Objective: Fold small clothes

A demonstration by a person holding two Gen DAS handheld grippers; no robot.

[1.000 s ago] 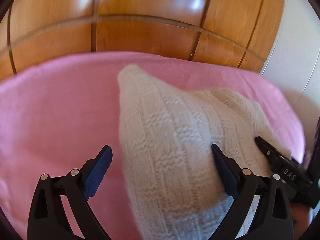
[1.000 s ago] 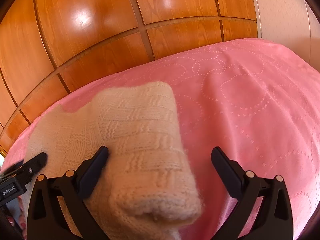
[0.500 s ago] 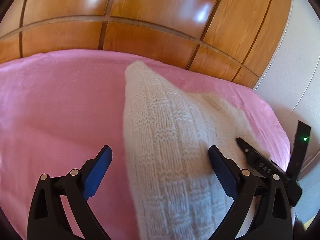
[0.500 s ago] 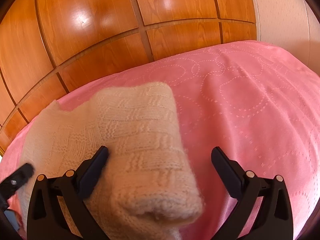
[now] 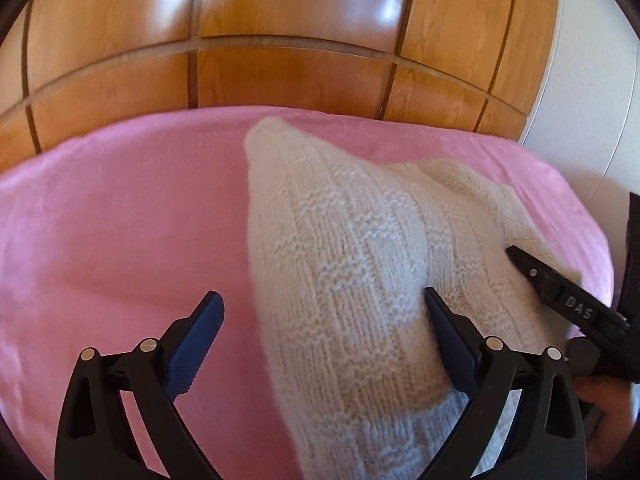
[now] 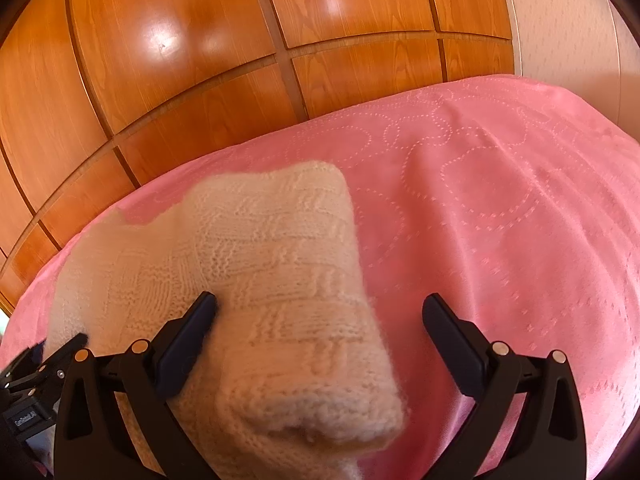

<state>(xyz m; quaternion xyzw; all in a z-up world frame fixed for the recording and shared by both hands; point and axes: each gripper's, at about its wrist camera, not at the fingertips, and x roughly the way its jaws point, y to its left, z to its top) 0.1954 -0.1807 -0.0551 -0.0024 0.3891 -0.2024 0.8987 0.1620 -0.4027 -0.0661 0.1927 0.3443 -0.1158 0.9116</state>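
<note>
A cream knitted garment (image 5: pixel 360 264) lies folded on a pink bedspread (image 5: pixel 120 240). My left gripper (image 5: pixel 320 320) is open wide. The knit's near end bulges up between its jaws, pressing against the right finger (image 5: pixel 448 340) and well clear of the blue left pad (image 5: pixel 196 336). In the right wrist view the same garment (image 6: pixel 280 272) shows as a thick folded roll. My right gripper (image 6: pixel 320 328) is also open; its left finger (image 6: pixel 188 336) rests on the knit and its right finger hangs over bare bedspread (image 6: pixel 500 220). Each gripper shows in the other's view: the right one (image 5: pixel 560 300), the left one (image 6: pixel 36 376).
A glossy wooden panelled headboard (image 5: pixel 280 60) runs along the far side of the bed. A white wall (image 5: pixel 592 100) stands at the right. A hand (image 5: pixel 608 404) holds the right gripper at the lower right. Bare bedspread extends left of the garment.
The left gripper swung aside half a second ago and has come back to nearly where it was. The right gripper and the garment have hardly moved. Both grippers stay open.
</note>
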